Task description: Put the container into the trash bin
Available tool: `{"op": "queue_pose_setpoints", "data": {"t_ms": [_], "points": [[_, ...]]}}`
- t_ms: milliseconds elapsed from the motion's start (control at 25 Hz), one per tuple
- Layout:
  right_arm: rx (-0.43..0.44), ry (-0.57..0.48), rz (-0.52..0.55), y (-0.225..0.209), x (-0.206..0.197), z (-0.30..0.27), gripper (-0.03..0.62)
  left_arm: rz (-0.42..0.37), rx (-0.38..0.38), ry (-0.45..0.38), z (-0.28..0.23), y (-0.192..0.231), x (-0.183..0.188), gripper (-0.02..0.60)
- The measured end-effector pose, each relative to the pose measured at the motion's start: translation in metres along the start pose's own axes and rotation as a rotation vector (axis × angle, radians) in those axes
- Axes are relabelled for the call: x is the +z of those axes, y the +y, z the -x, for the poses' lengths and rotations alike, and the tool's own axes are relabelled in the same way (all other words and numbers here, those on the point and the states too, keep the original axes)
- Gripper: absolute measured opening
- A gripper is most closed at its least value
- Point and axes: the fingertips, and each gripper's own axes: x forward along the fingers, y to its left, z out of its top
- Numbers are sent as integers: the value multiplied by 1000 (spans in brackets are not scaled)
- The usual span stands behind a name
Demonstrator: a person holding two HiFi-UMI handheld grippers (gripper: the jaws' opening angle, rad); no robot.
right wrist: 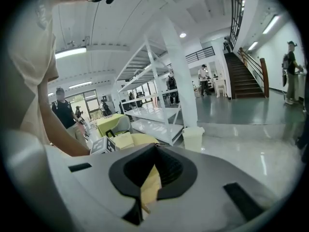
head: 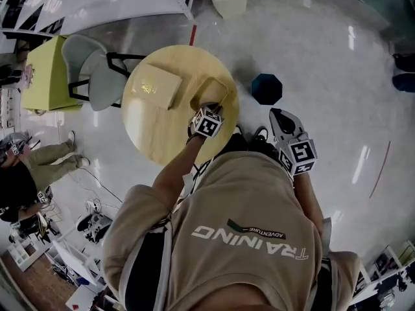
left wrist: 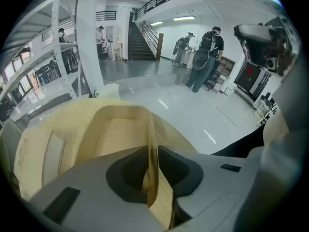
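Left fingers (left wrist: 91,182) are closing on the container (left wrist: 120,134) wall; right fingers (right wrist: 217,178) appear closed. The thin wall may be crushed and slip free.

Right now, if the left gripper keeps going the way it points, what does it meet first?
The container: its wall already stands between the closing jaws of the left gripper. Going on, the jaws would probably slide down that wall towards the table, but depth is unclear.
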Motion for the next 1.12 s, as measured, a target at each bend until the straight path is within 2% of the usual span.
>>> {"op": "queue_pose_setpoints", "data": {"t_ms": [120, 280, 640, 840, 1120], "points": [[-10, -8, -5, 1, 2, 2, 5, -46, 12, 59, -2, -1, -7, 44], [-24, -16, -8, 1, 1, 9, 5, -50, 15, 62, -3, -2, -6, 35], [-49, -19, -18, 3, -5, 27, 5, -8, -19, -71, 29, -23, 28, 25], [-69, -14, -21, 8, -11, 34, 5, 15, -70, -146, 42, -42, 47, 25], [-114, -7, -57, -8, -31, 54, 5, -23, -113, -189, 36, -69, 78, 25]]}}
